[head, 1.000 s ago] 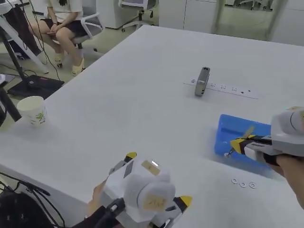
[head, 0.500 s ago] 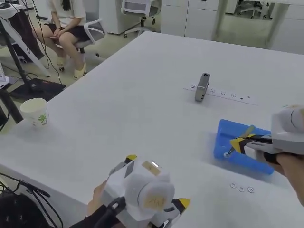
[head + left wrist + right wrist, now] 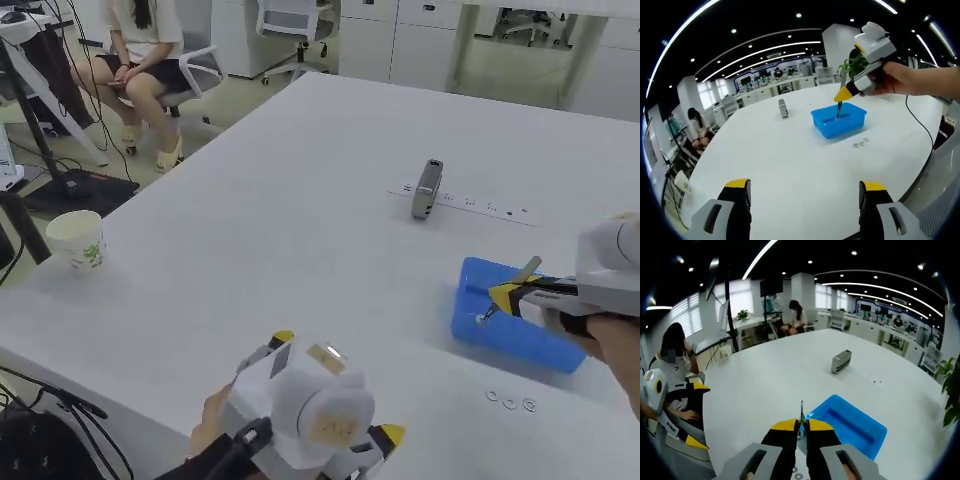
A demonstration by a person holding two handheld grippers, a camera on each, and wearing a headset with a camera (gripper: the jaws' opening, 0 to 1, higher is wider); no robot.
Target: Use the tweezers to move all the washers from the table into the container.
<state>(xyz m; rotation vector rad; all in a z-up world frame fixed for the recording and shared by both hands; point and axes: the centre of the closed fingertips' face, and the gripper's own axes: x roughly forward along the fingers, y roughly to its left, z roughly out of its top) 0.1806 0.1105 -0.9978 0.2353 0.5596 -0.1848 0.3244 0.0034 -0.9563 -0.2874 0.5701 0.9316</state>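
The blue container (image 3: 520, 335) sits at the table's right. My right gripper (image 3: 505, 295) is shut on the tweezers (image 3: 525, 268), whose tip hangs over the container's left end; whether the tip holds a washer I cannot tell. Three washers (image 3: 510, 403) lie in a short row on the table just in front of the container. In the left gripper view the tweezers (image 3: 838, 109) point down into the container (image 3: 837, 122), with the washers (image 3: 860, 144) beside it. My left gripper (image 3: 336, 386) stands open and holds nothing, low at the near table edge. The right gripper view shows the tweezers (image 3: 801, 416) between the shut jaws.
A grey device (image 3: 427, 187) lies on a white power strip (image 3: 480, 207) beyond the container. A paper cup (image 3: 78, 238) stands at the table's left edge. A person sits on a chair (image 3: 185, 65) at the far left, past a dark stand.
The head camera has tilted, so the whole picture sits lower. The right gripper keeps the tweezers over the container's left end; the left gripper stays low at the near edge.
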